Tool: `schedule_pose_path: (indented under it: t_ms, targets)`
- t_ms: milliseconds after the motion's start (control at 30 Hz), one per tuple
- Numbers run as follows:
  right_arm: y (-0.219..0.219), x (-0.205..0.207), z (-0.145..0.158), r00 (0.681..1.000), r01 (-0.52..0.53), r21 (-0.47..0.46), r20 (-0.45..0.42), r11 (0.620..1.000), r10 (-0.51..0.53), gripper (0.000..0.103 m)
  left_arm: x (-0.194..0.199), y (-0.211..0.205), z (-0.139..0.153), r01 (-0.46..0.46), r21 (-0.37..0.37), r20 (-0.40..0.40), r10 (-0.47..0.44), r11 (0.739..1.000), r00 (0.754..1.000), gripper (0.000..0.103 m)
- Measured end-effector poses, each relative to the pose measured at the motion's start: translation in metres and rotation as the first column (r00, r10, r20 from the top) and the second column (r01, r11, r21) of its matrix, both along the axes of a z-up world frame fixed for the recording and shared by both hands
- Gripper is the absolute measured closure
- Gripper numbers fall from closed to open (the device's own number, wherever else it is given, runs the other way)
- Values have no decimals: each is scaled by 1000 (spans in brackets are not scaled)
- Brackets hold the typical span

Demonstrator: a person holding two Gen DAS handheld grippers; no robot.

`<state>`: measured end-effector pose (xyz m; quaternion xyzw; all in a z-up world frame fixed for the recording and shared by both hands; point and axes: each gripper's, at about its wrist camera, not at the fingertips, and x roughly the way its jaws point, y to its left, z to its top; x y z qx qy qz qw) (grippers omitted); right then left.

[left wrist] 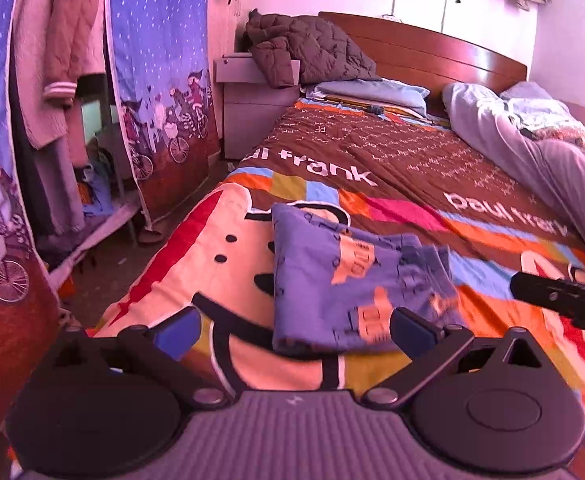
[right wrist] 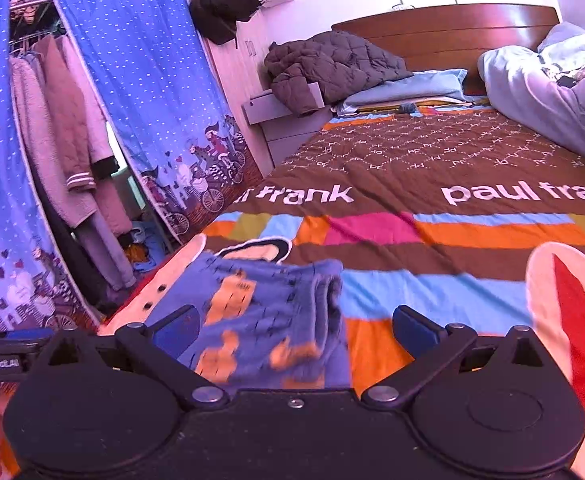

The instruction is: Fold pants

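The pants (left wrist: 352, 280) are blue with orange patches and lie folded in a compact bundle on the colourful bedspread (left wrist: 392, 152). My left gripper (left wrist: 292, 330) is open and empty, hovering just short of the bundle's near edge. The pants also show in the right wrist view (right wrist: 268, 316). My right gripper (right wrist: 292, 328) is open and empty above their near right part. The right gripper's body shows in the left wrist view (left wrist: 564, 300) at the right edge. Part of the left gripper shows at the left edge of the right wrist view (right wrist: 0, 354).
A cloth wardrobe (left wrist: 160, 80) with hanging clothes (left wrist: 60, 60) stands left of the bed, across a narrow floor strip. A brown jacket (left wrist: 308, 48) lies on the nightstand (left wrist: 252, 108). Crumpled grey bedding (left wrist: 532, 148) fills the bed's right side by the wooden headboard (left wrist: 432, 52).
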<state>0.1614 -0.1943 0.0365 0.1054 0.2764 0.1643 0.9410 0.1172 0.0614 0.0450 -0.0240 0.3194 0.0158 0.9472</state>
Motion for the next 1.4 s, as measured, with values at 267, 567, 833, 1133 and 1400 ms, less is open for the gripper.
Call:
schedule_pose_path:
  t_ms: [267,567,833,1133,1400]
  targets:
    - [-4,-75,3,997,54,-57,57,997,-51,1,-58,-15,-4,-25,143,64,16,989,998,0]
    - [-4,-116,-12,992,104,-110,80,988,-95,1,-84,-21,-16,-35,136,56,28,990,998,0]
    - [-4,-115,-28,993,110,-113,54,988,-104,1,-87,-14,-33,-45,127,44,40,991,998,0]
    - [0,-117,-41,989,132,-119,80,984,-123,1,-88,-3,-36,-64,67,91,58,996,994,0]
    - [4,-118,-47,990,121,-139,92,983,-108,1,-88,1,-37,-69,41,110,64,997,992,0]
